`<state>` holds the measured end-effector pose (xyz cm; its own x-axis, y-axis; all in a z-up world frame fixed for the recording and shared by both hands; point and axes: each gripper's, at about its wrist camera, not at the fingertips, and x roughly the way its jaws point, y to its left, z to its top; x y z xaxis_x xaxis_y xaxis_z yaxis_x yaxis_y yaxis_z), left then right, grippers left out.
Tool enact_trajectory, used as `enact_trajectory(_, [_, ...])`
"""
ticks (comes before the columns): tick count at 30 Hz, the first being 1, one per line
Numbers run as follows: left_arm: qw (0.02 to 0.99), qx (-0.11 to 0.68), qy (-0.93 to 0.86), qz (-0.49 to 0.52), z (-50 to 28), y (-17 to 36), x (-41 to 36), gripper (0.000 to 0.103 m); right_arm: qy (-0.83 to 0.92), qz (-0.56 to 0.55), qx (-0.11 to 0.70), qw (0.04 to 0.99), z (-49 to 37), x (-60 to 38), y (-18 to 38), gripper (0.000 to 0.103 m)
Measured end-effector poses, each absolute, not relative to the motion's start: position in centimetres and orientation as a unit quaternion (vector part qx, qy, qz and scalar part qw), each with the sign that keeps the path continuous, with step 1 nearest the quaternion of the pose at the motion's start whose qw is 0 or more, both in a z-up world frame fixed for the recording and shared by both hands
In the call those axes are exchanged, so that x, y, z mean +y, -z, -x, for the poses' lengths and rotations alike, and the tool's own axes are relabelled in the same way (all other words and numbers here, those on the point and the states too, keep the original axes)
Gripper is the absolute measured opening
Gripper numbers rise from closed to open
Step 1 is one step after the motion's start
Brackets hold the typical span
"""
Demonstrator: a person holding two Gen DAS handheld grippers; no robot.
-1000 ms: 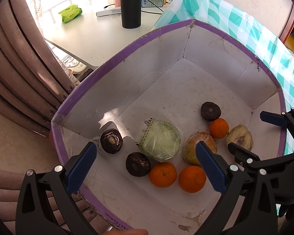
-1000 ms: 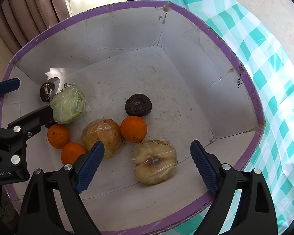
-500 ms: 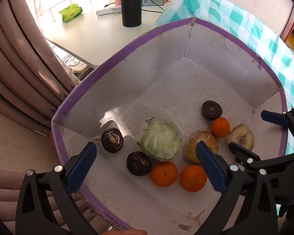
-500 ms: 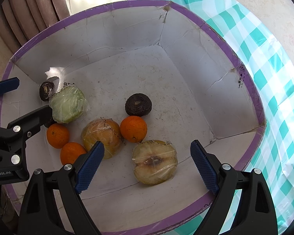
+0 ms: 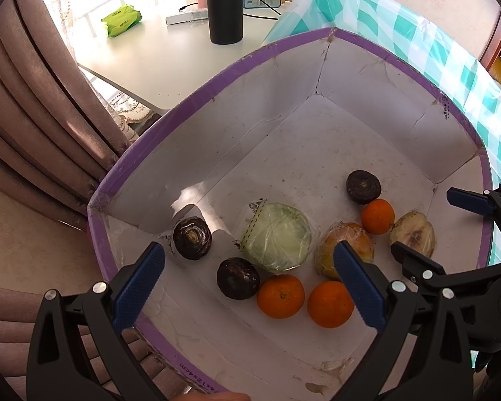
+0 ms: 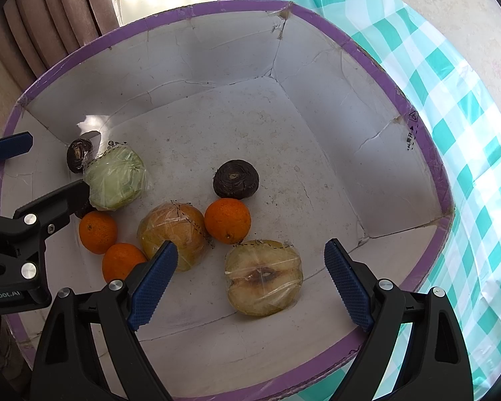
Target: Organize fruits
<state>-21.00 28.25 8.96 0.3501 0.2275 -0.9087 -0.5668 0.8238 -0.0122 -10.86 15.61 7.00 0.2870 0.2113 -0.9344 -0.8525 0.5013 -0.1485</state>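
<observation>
Inside the purple-rimmed box (image 6: 427, 153): nine fruits.
Three oranges (image 6: 227, 221), three dark fruits (image 6: 235, 179), three wrapped pieces (image 6: 263, 277); left gripper (image 5: 248, 284) and right gripper (image 6: 250, 279) both spread, empty.

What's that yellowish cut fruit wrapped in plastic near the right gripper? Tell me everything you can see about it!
The cut fruit is a pale yellow-green half lying cut face up on the white floor of the box. Its middle is browned around a small hollow core. Clear, wrinkled plastic film wraps it tightly, with a dotted black line printed along the top edge. An orange sits right against its upper left edge. The open right gripper hovers above it, not touching.
</observation>
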Motion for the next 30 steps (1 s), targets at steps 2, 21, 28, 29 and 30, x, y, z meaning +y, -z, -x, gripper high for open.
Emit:
enact_trajectory(2, [0.803,0.515,-0.248,0.164,20.9,-9.0,28.3,0.101,-0.366,0.34,0.47,0.727,10.9,15.6,-7.0,0.087])
enact_trajectory(21, [0.786,0.522,-0.297,0.147,20.3,-9.3,27.8,0.098,-0.38,0.335,0.456,0.732,11.3,15.6,-7.0,0.087])
enact_trajectory(28, [0.766,0.483,-0.413,0.092,21.1,-12.9,25.7,0.098,-0.417,0.279,0.432,0.749,10.9,14.1,-8.5,0.086])
enact_trajectory(29, [0.777,0.457,-0.427,0.08,21.3,-14.4,24.8,0.098,-0.428,0.257,0.418,0.759,10.8,13.2,-9.5,0.086])
enact_trajectory(30, [0.797,0.425,-0.424,0.07,21.5,-16.2,23.5,0.098,-0.432,0.232,0.393,0.778,10.6,11.8,-10.9,0.086])
